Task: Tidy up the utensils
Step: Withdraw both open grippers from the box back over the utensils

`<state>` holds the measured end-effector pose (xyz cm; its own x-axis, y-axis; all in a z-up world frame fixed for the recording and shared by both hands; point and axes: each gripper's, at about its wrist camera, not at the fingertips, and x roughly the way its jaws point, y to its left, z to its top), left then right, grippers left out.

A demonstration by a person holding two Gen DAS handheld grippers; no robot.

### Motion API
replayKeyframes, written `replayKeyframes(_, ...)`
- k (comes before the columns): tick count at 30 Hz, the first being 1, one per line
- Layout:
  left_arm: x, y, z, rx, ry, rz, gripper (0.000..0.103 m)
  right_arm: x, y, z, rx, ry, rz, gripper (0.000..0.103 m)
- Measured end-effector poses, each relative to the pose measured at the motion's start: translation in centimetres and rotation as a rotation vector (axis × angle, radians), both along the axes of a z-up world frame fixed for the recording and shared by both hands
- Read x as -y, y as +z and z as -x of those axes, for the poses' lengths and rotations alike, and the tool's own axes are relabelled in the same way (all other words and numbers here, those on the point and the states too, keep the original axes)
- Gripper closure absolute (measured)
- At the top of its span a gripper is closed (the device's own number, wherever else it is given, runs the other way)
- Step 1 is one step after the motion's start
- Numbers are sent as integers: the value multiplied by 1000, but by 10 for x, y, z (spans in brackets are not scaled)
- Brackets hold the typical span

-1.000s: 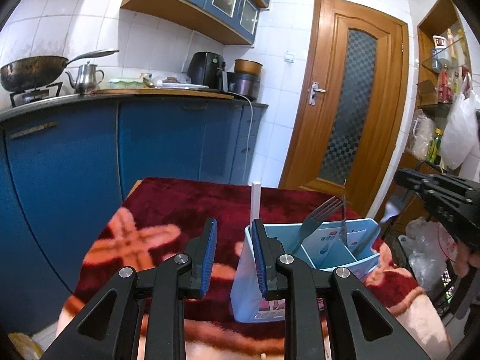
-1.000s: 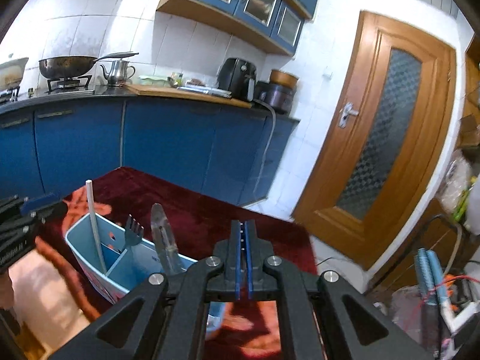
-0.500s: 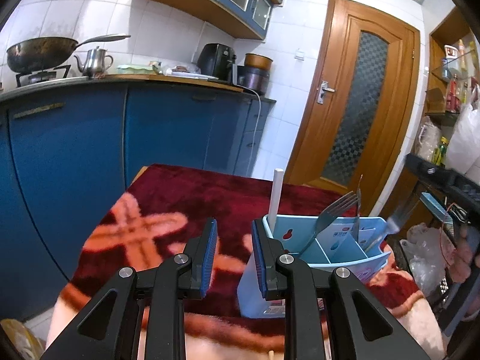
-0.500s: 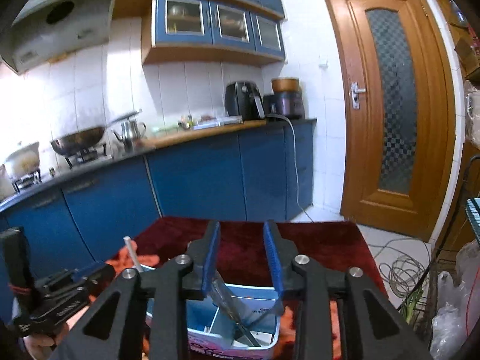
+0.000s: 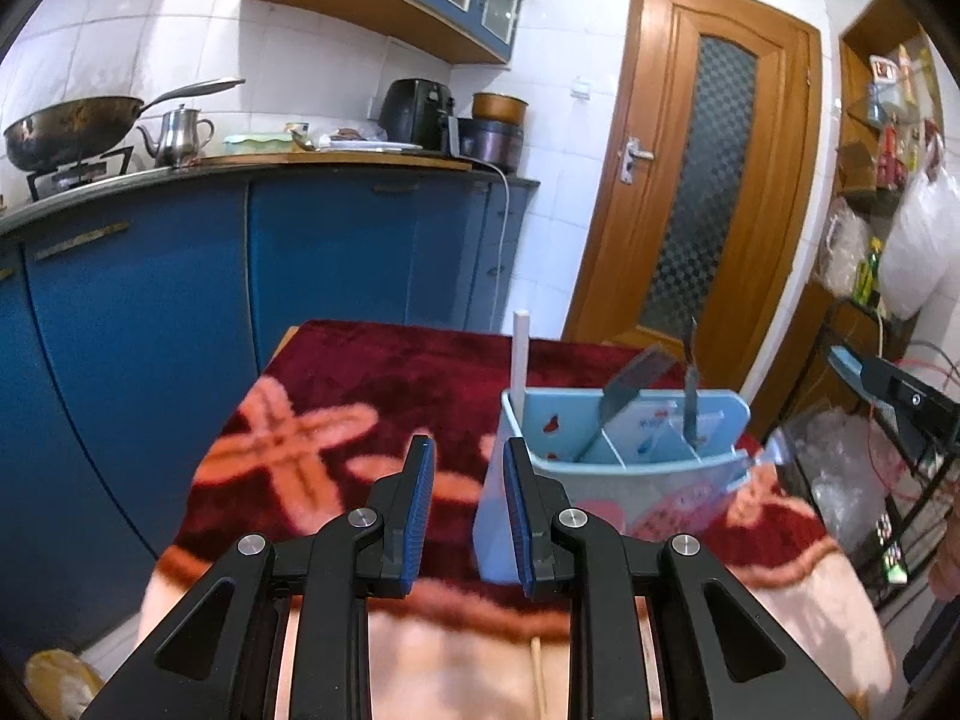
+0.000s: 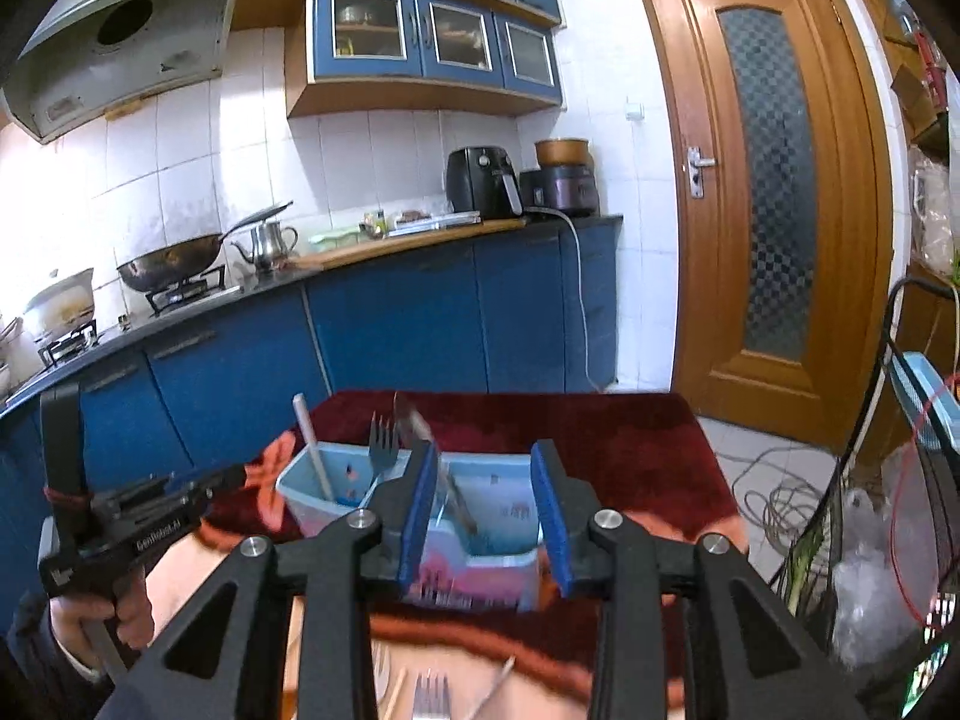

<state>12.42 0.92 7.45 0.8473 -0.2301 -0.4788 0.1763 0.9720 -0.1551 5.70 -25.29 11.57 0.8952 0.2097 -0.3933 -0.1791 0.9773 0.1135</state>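
Note:
A light-blue utensil holder (image 5: 636, 480) stands on the red patterned tablecloth (image 5: 336, 396). It holds a white stick (image 5: 519, 354), a knife (image 5: 630, 384) and a fork (image 6: 381, 441). My left gripper (image 5: 467, 444) is open and empty, just left of the holder's near corner. My right gripper (image 6: 485, 450) is also open, with nothing between its pads. The holder (image 6: 468, 582) lies beyond it, framed by the jaws. A fork (image 6: 431, 696) and a chopstick (image 6: 396, 696) lie on the cloth below the right gripper. A hand (image 6: 78, 618) holds the left gripper at the left of the right wrist view.
Blue kitchen cabinets (image 5: 150, 300) with a wok (image 5: 72, 126) and kettle (image 5: 177, 135) on top run behind the table. A wooden door (image 5: 708, 198) is at the back right. A wire rack with bags (image 5: 870, 450) and floor cables (image 6: 780, 498) stand right of the table.
My right gripper went from shut to open, rolled level, and now faces the holder from nearer the table's front. The left gripper stayed open, shifting only slightly.

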Motion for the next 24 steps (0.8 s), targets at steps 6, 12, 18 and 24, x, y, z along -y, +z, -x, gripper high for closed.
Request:
replayKeyframes(6,-1,-5,14,-87,-18,-41,79,0,-20,14,-103,8,-22,67)
replayKeyframes(12,-1,-15,25,-164,-43,-37,79,0,-45,26,-201,16,-31,67)
replayKeyframes(18,7,-31,33,-224,-63,-65,79,0,-70,35,-263,21,-38,66)
replayKeyframes(24,18,-50,35,-290,-85,-96,79,1,-93,43,-314,27,-38,64)
